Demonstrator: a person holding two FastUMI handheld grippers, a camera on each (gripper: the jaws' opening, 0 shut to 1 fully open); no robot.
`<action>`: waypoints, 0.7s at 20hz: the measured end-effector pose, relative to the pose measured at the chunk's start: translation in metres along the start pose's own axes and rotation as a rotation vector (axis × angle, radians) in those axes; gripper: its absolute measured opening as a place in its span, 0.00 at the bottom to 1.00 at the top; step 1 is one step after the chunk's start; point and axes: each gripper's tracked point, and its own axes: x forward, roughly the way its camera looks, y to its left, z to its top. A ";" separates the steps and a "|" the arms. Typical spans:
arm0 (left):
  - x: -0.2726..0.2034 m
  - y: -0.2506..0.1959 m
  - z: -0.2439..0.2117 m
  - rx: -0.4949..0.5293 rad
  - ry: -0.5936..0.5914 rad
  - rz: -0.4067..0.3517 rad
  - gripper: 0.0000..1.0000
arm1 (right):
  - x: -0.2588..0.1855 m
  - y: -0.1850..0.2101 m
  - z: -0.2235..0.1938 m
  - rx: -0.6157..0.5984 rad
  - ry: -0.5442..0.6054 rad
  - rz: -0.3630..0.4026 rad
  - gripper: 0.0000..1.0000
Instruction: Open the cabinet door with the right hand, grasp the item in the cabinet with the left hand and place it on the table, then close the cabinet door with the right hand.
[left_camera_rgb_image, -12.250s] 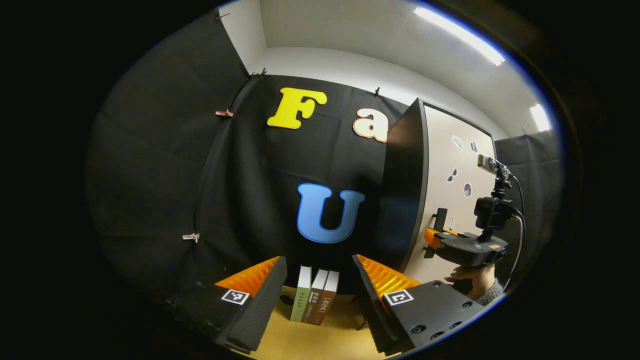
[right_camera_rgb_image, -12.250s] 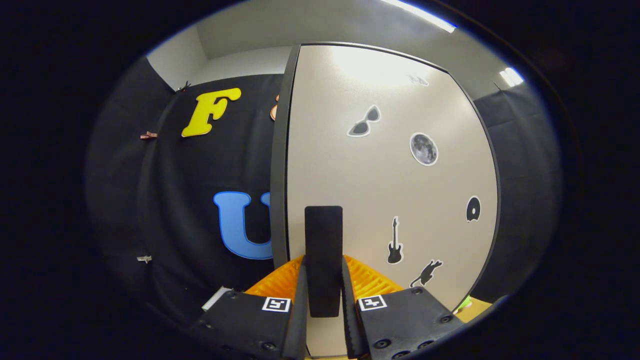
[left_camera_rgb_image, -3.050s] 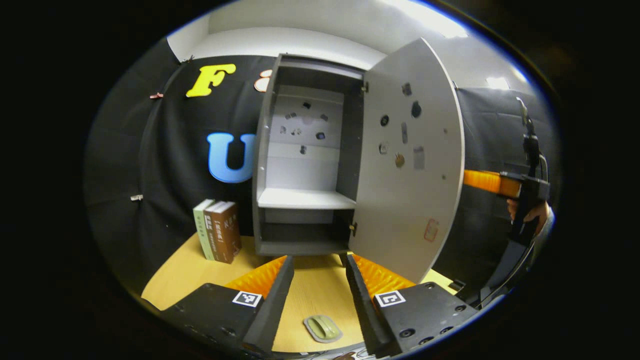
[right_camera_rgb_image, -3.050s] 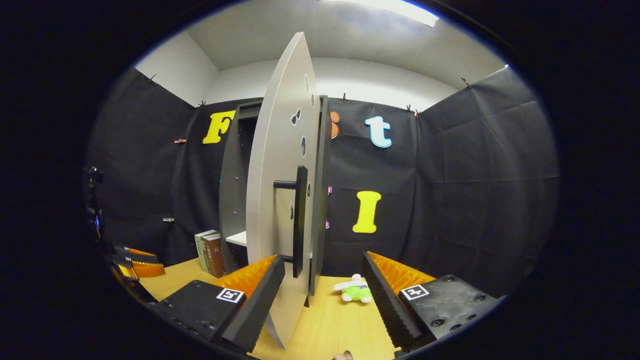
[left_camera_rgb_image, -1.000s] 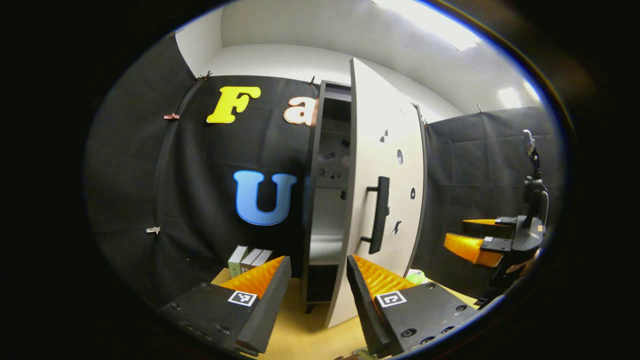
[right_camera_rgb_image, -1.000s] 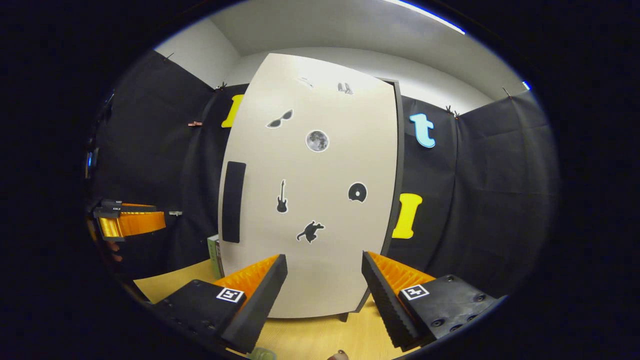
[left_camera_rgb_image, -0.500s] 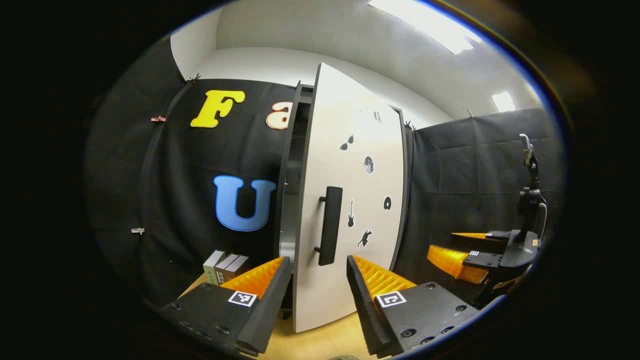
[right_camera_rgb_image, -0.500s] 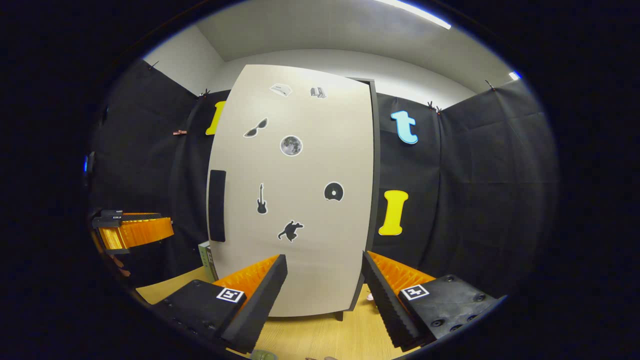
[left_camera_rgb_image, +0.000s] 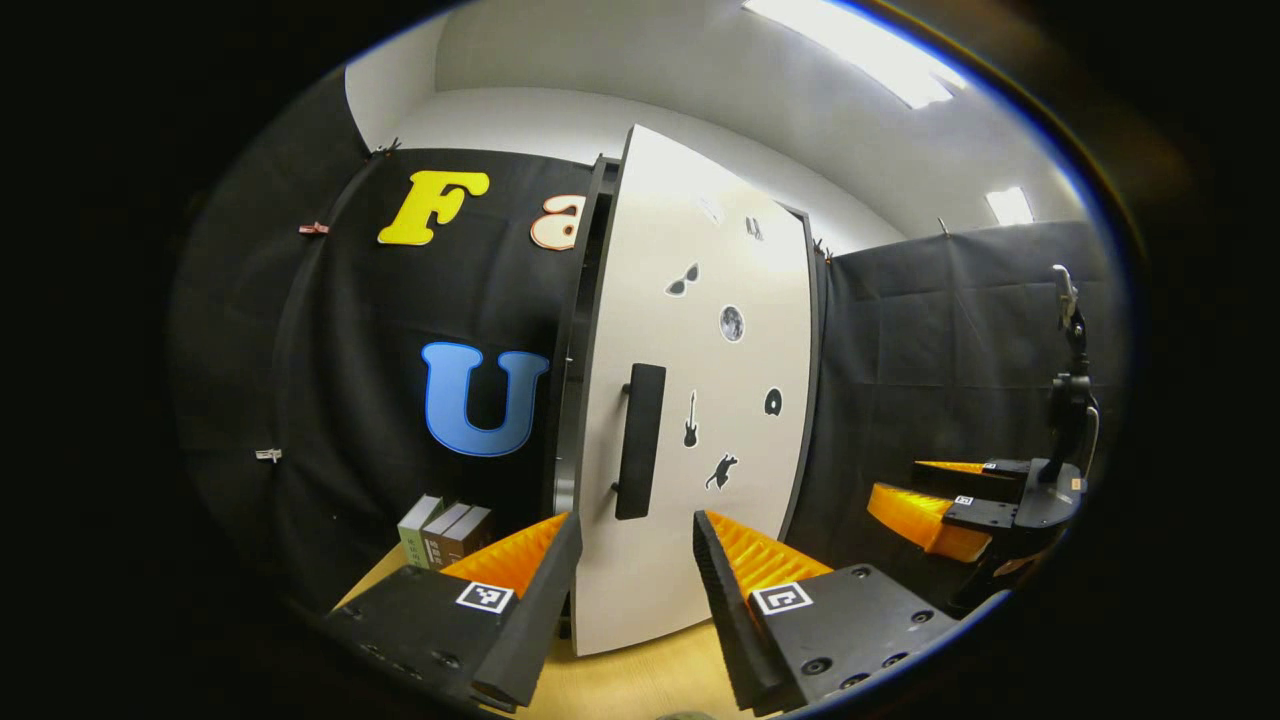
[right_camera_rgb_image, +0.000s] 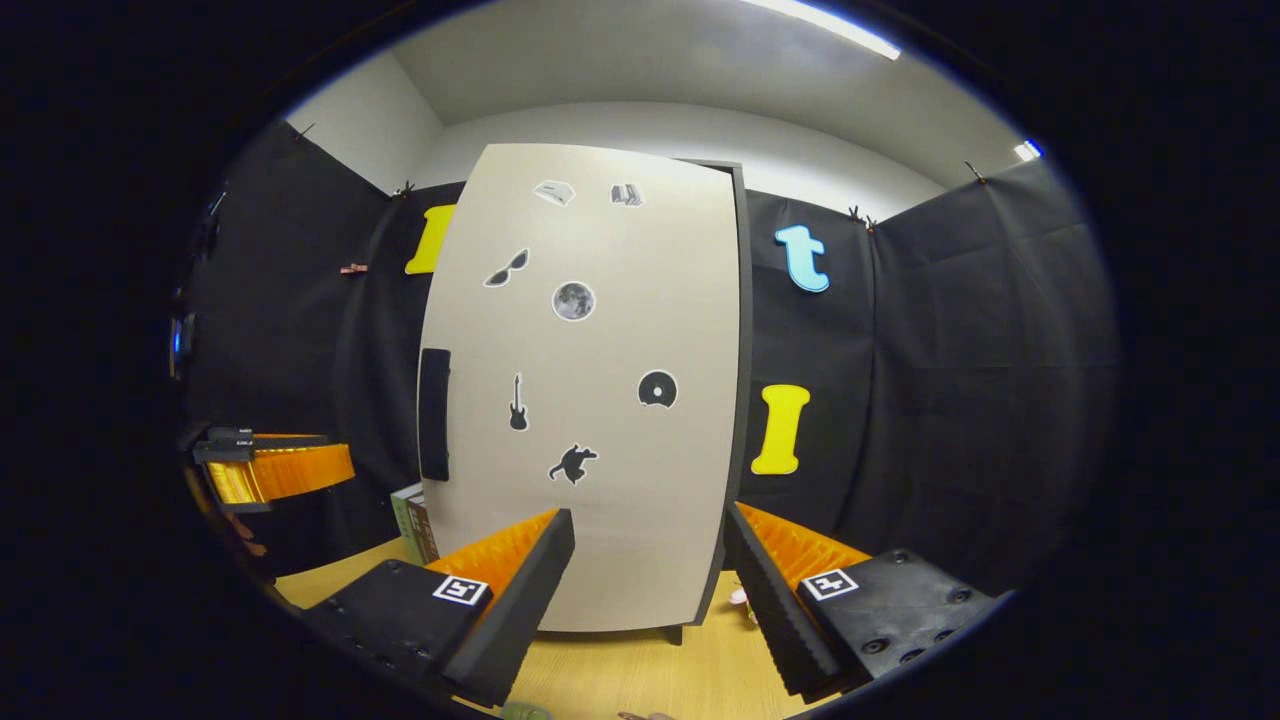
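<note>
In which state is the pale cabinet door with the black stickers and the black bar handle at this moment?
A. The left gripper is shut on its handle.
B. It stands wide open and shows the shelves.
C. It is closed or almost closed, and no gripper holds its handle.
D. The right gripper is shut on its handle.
C: the pale cabinet door lies against the cabinet, and its black bar handle is free, with the right gripper and the left gripper both open.

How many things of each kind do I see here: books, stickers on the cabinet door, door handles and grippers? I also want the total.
Books: 3
Stickers on the cabinet door: 7
Door handle: 1
Grippers: 2, the left gripper and the right gripper
Total: 13
</note>
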 end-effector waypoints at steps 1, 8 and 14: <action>0.000 0.002 0.001 0.003 -0.002 0.004 0.72 | 0.000 0.002 0.002 0.001 -0.003 0.004 0.98; 0.000 0.008 0.003 0.018 -0.007 0.018 0.72 | 0.001 0.009 0.009 0.018 -0.023 0.027 0.98; -0.001 0.014 0.003 0.082 -0.011 0.053 0.72 | -0.001 0.015 0.009 0.018 -0.024 0.042 0.97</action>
